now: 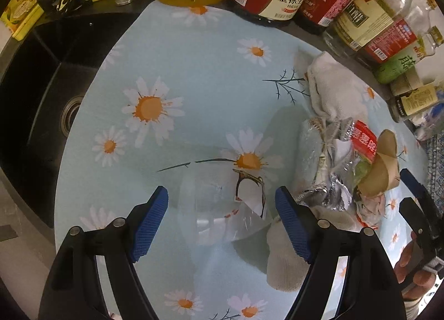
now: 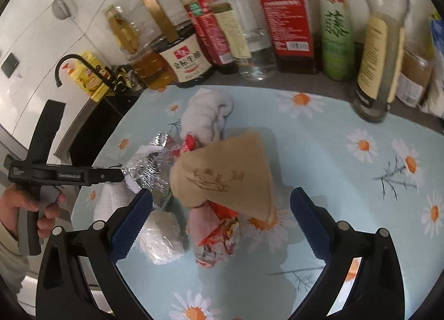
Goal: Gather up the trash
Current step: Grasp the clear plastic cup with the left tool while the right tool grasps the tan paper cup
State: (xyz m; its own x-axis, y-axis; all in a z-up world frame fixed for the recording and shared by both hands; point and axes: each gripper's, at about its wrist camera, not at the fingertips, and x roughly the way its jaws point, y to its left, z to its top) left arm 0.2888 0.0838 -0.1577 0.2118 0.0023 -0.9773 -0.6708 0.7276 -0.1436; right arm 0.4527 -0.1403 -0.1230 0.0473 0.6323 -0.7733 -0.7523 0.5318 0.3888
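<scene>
A pile of trash lies on the daisy-print mat [image 1: 194, 70]: a brown paper cup [image 2: 224, 173], crumpled foil wrapper [image 1: 327, 170], a red snack wrapper [image 2: 219, 234], a white crumpled ball [image 2: 162, 236] and a white cloth [image 1: 333, 89]. A clear plastic bag [image 1: 222, 209] lies flat between the fingers of my left gripper [image 1: 222, 206], which is open just above it. My right gripper [image 2: 222, 209] is open over the pile, its fingers either side of the paper cup and the red wrapper. The left gripper also shows in the right wrist view [image 2: 111, 175].
A black sink [image 1: 41, 98] with a drain lies left of the mat. Oil, sauce and vinegar bottles [image 2: 194, 51] line the back edge. A tall glass bottle [image 2: 380, 51] stands on the mat's right rear. Yellow sponges and a tap [image 2: 75, 70] sit by the sink.
</scene>
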